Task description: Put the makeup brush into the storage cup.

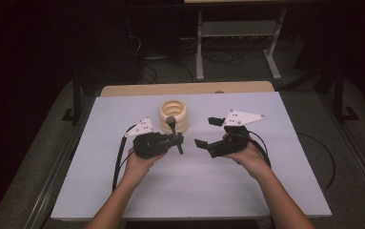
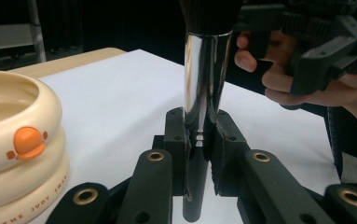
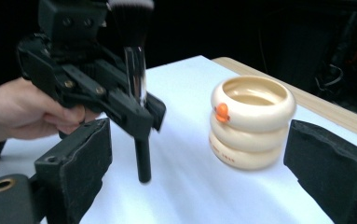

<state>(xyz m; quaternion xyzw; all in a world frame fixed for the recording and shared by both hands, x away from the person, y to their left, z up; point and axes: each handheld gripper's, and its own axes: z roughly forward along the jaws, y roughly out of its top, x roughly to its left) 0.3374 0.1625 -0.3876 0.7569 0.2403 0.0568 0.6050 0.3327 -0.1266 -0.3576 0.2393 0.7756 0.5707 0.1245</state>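
A makeup brush [image 1: 173, 130] with black bristles, a chrome ferrule [image 2: 207, 79] and a black handle stands upright, bristles up. My left gripper [image 1: 177, 140] is shut on its handle just below the ferrule, and the handle's end hangs a little above the sheet [image 3: 142, 172]. A cream ringed cup [image 1: 173, 114] with an orange duck mark [image 3: 221, 113] stands just behind the brush, open side up. My right gripper [image 1: 207, 132] is open to the right of the brush, with nothing between its fingers [image 3: 80, 158].
A white sheet [image 1: 194, 186] covers the table, and a wooden strip [image 1: 185, 88] shows along its far edge. Beyond the table are dark floor, cables and a metal stand [image 1: 237, 43].
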